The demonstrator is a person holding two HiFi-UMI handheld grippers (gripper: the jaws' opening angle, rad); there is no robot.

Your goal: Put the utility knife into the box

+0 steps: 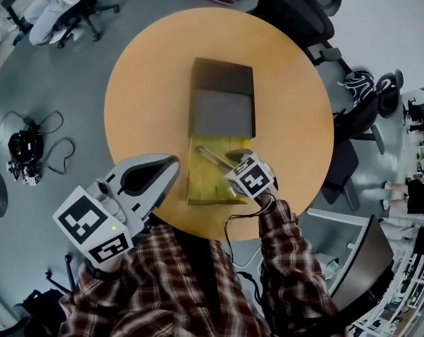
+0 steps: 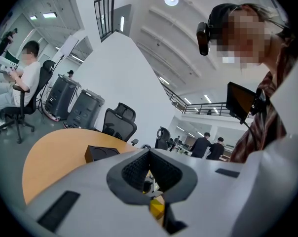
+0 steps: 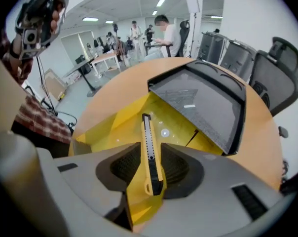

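Pinching the utility knife point(image 3: 148, 137) lengthwise, toward its rear, in the right gripper point(image 3: 152, 154). Clamped tight on both flanks, nose jutting ahead toward the middle of the frame. Hanging over the open yellow box point(image 3: 112, 125), low between its walls, not obviously resting on the floor. Just past the nose, the grey lid point(image 3: 203, 100), tipped back toward the upper right. Under everything, the round bench point(image 3: 267, 132). Over at lower left of the head view, the left gripper point(image 1: 173, 161), pressed together on nothing, just beside the box's left wall and not bracing it.

Now the worries. Could tip nose-down on release and bounce, or wedge under the lid's near edge, given a hold so far back on the handle. Could shove a light box across the bench, with nothing steadying it. Could catch a side wall if let go while tilted.

Hard to say whether touching the box floor or clear of it, with no view from the side. No telling blade out from blade retracted. Rear tip of the knife and near end of the box lost behind the gripper body. In the left gripper view, only a scrap of yellow below the closed jaws, too small to name.
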